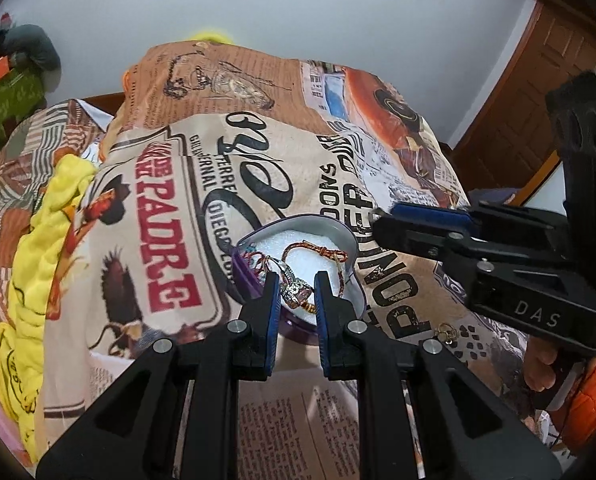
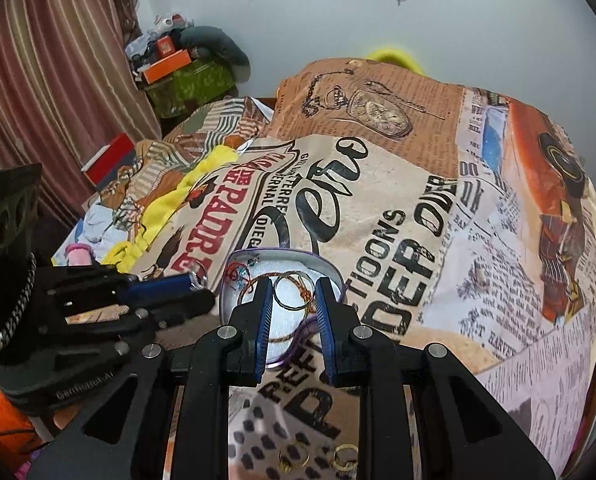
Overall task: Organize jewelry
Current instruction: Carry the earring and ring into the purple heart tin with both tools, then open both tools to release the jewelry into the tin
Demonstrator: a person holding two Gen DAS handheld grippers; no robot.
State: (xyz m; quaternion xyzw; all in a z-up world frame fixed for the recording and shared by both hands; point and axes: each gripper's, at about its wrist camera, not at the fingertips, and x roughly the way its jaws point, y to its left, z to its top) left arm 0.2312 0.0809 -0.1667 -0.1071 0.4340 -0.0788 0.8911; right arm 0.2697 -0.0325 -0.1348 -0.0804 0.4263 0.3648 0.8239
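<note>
The left wrist view looks forward and down along its own two fingers, from close above the heart-shaped tin on the printed bedcover; the tin sits just past the fingertips. The right wrist view looks the same way, also from close, and it meets the tin from slightly more to the right. Both views share the tin, the bedcover around it and the white wall behind it.
</note>
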